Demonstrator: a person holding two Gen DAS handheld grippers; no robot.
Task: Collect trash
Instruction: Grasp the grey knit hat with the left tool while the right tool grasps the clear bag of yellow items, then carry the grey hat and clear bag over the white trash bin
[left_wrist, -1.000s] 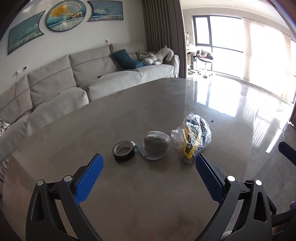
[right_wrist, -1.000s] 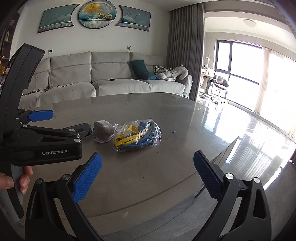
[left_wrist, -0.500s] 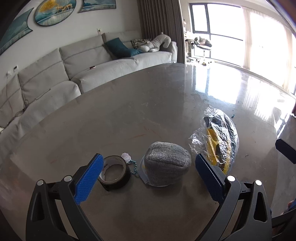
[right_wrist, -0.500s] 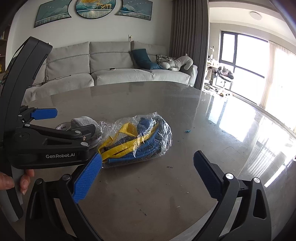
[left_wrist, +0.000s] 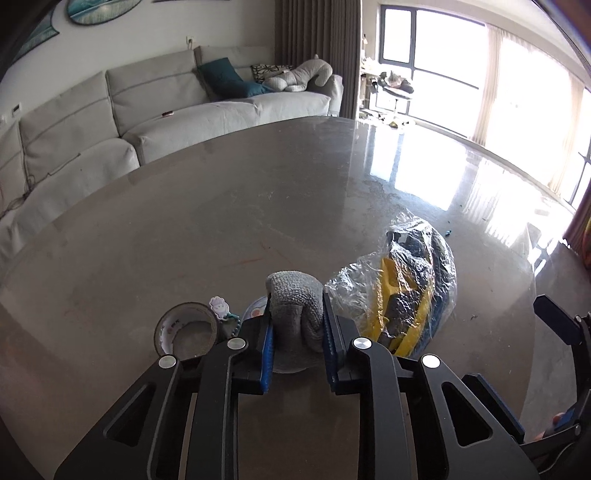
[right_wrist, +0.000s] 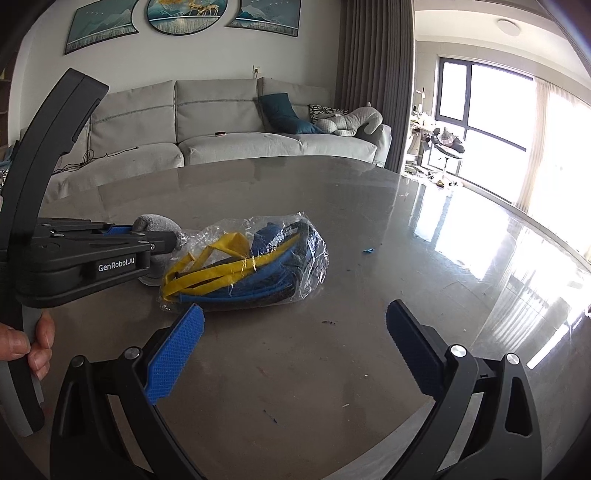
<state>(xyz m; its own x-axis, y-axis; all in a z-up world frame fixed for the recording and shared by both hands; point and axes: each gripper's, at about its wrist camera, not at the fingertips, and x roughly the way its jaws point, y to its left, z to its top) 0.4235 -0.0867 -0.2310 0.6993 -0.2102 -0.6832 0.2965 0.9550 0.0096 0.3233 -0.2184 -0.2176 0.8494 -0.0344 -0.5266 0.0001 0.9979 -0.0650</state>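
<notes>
One piece of trash, the gray cloth wad (left_wrist: 293, 317), is being squeezed by the left claw (left_wrist: 297, 339) near the table's (left_wrist: 258, 192) front edge. The plastic bag (right_wrist: 251, 262) is being left beside it, before the wide right claw (right_wrist: 291, 350).

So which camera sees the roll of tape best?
The left wrist view. The tape roll lies in full sight on the table, left of the left gripper. In the right wrist view, the left gripper hides it.

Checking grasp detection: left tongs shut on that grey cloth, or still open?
Shut on it. Both blue pads of the left tongs press into the grey cloth, which bulges between them.
</notes>
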